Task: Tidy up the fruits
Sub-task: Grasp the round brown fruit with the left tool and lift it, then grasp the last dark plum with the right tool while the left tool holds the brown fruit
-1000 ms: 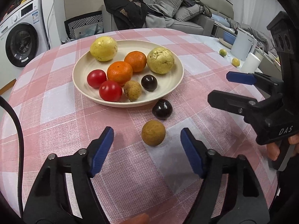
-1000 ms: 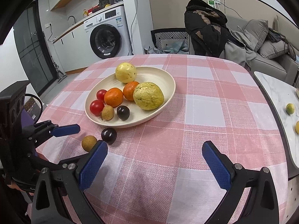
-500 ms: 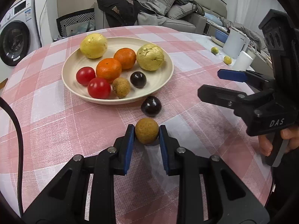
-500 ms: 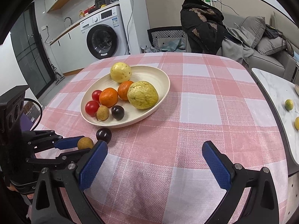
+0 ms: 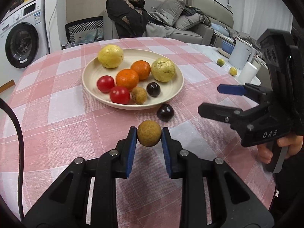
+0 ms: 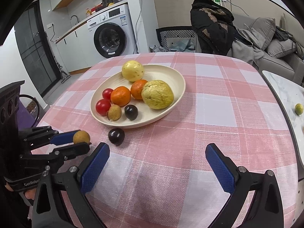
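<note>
My left gripper (image 5: 149, 135) is shut on a small brown round fruit (image 5: 149, 135), held a little above the pink checked cloth; the same fruit (image 6: 81, 137) shows between its blue pads in the right wrist view. A dark plum (image 5: 165, 112) lies on the cloth just before the cream plate (image 5: 174, 89). The plate holds two yellow fruits, two oranges, two red tomatoes, a brown fruit and a dark plum. My right gripper (image 6: 157, 155) stands open over bare cloth, right of the plum (image 6: 116, 136), with nothing between its fingers.
The round table's edge curves close on the right, with a marble side table (image 6: 285, 95) beyond carrying small green-yellow fruits and white containers (image 5: 240, 57). A washing machine (image 6: 110, 38), a chair with a dark jacket and a sofa stand behind.
My left gripper closed on the brown fruit and lifted it off the cloth, nearer the plate. The right gripper stayed open and hardly moved.
</note>
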The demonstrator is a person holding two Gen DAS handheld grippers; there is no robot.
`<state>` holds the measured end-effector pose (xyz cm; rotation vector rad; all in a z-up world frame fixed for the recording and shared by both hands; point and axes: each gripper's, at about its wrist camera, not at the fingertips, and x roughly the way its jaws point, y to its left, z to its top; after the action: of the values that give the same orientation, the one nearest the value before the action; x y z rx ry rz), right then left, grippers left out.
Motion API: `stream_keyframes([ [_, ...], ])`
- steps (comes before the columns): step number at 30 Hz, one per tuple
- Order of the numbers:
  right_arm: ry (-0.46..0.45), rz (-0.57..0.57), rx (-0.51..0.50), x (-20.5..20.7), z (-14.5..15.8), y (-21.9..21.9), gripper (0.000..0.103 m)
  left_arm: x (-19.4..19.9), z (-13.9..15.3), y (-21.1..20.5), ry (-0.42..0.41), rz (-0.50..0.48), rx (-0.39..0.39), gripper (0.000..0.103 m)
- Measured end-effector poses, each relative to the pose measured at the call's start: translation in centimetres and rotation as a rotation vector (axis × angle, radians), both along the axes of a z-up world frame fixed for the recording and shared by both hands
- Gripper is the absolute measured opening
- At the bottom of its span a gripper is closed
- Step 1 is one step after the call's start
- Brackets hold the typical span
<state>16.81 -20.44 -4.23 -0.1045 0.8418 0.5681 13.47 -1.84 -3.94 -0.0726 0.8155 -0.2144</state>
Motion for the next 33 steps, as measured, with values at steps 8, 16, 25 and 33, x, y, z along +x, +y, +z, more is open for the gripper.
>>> stream_keyframes([
  [8, 0.026, 0.056, -0.012, -0.4, -0.6, 2.5, 0.099, -0.2, 0.9, 2.4, -0.030, 0.050, -0.021, 0.024],
  [16, 0.049, 0.103, -0.028, -0.4, -1.2, 4.2, 0.078, -0.9, 1.0, 3.7, -0.037, 0.091, -0.036, 0.024],
  [25, 0.063, 0.140, -0.034, -0.4, -2.1, 6.0, 0.066, -1.4, 1.2, 4.9, -0.046, 0.123, -0.044, 0.024],
  [33, 0.056, 0.144, -0.056, -0.3, -2.2, 7.1, 0.050, -1.5, 1.2, 5.1, -0.043, 0.134, -0.052, 0.024],
])
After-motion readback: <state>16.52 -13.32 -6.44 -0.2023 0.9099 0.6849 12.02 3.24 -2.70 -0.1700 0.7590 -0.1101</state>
